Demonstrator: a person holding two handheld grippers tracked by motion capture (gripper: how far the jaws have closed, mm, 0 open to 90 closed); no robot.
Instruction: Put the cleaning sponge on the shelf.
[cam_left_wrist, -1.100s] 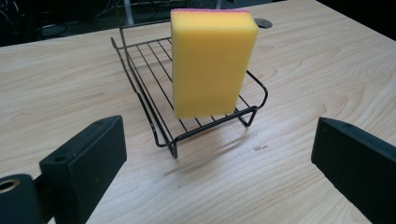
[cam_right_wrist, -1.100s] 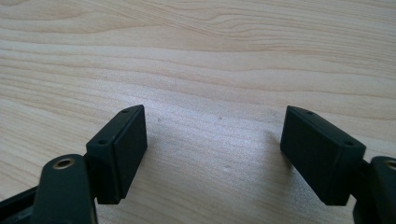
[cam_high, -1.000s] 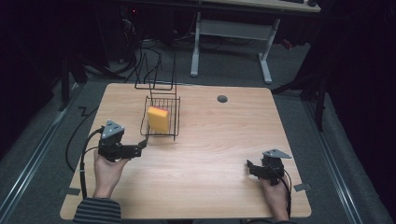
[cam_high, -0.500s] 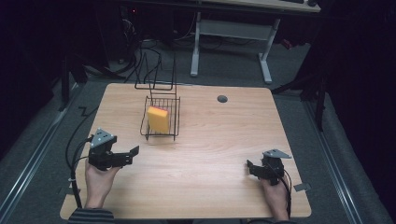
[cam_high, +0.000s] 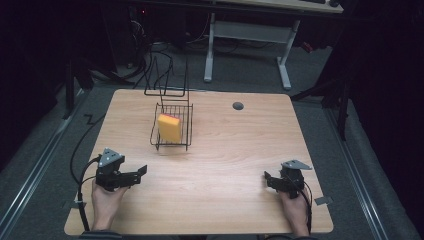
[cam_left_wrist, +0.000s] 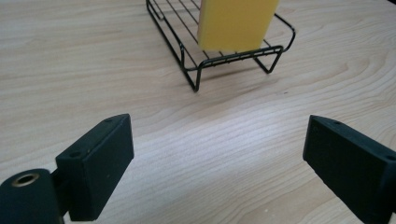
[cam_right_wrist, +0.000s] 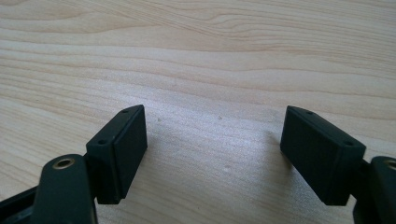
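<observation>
While nothing is held between them, the jaws of the left gripper (cam_left_wrist: 215, 158) have just been closing (a wide gap remains); ahead, the yellow sponge (cam_left_wrist: 236, 23) is seen upright in the wire rack (cam_left_wrist: 196, 70) on the tabletop (cam_left_wrist: 70, 70). The right gripper (cam_right_wrist: 212, 149) jaws are parted over bare wood.

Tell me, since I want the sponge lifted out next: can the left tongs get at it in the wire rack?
Probably yes. The left tongs stand open and empty, bare table lies between them and the wire rack, and the sponge stands upright above its low rim.
</observation>
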